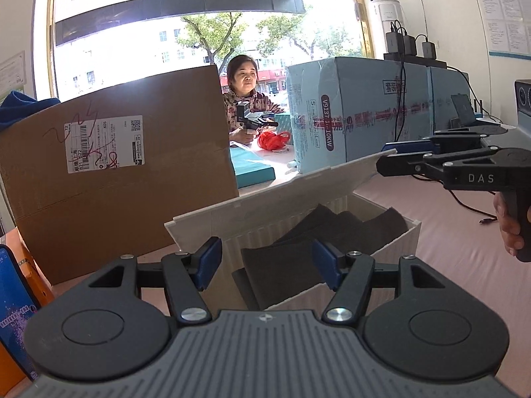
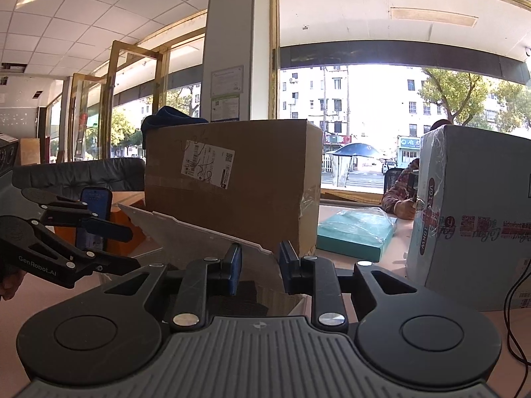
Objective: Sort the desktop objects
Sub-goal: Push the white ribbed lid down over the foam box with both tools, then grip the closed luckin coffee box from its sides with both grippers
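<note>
From the left wrist view, the left gripper (image 1: 265, 265) hangs just before the white storage box (image 1: 381, 248), its jaws spread wide with nothing between them; inside the box lie dark felt pieces (image 1: 282, 268), loosely overlapped. The box lid (image 1: 282, 199) stands tilted up behind the opening, and the right gripper (image 1: 388, 157) sits at the lid's far upper corner; whether it pinches that edge cannot be told from here. A brown carton (image 1: 116, 172) stands just behind the lid on the pink surface (image 1: 431, 215), and a phone (image 1: 16, 305) leans at the left.

From the right wrist view, the right gripper (image 2: 257, 262) has its jaws partly apart with the lid (image 2: 199, 235) edge lying between them, the pads not plainly pressed on it; I judge the step to be managing the lid so the box can take objects. The left gripper (image 2: 132, 245) shows at the left, jaws apart and empty, in front of the phone (image 2: 94, 205).

To do it well, close squarely on the lid's edge before moving it; swing it along its hinge line, not sideways, since the thin panel may flex or slip; keep the left jaws clear of the opening, ready to steady the light box wall should it skid.
</note>
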